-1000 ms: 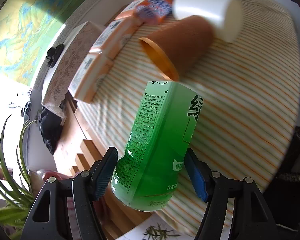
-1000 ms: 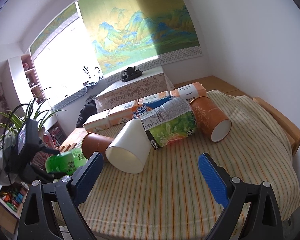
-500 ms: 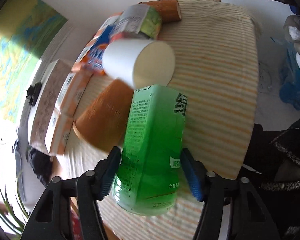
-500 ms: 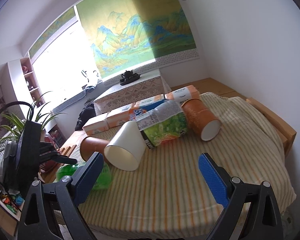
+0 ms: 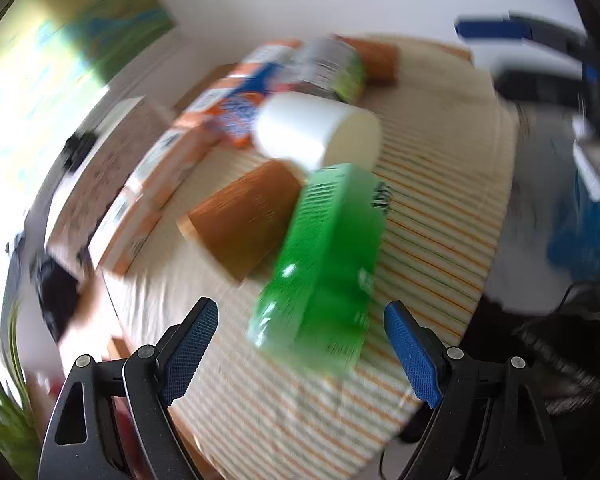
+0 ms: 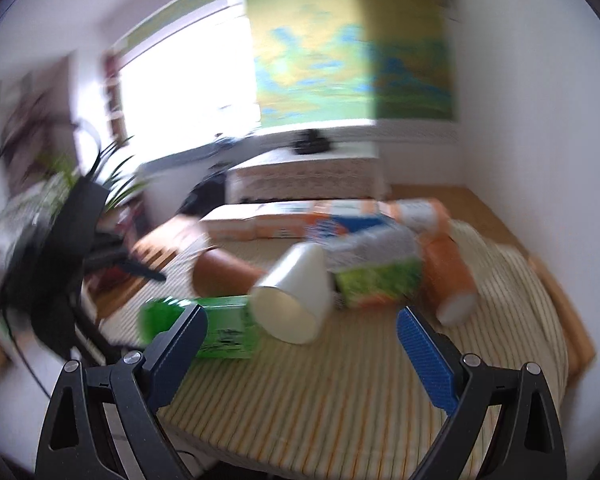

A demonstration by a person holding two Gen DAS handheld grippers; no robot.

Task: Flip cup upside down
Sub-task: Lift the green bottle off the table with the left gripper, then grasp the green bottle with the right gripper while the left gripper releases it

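A green bottle [image 5: 324, 264] lies on its side on the striped tablecloth [image 5: 432, 240], free of my left gripper [image 5: 300, 348], which is open just behind it. The bottle also shows in the right wrist view [image 6: 216, 328]. A brown paper cup [image 5: 244, 220] and a white paper cup [image 5: 316, 136] lie on their sides beyond it. In the right wrist view the white cup [image 6: 296, 300] lies with its mouth toward me, the brown cup [image 6: 224, 276] behind it. My right gripper [image 6: 300, 360] is open and empty above the near table. Both views are motion-blurred.
Orange-and-white cartons [image 6: 276, 224], a blue-orange packet [image 6: 348, 228], a green-labelled bottle [image 6: 380, 280] and an orange cup [image 6: 452, 280] lie along the table's far side. A patterned box [image 6: 308, 176] stands behind. A plant [image 6: 100, 184] is at the left.
My left gripper has opened and let go of the green bottle, which now lies on the table. Both cameras are moving; the right one has swung closer to the cups.
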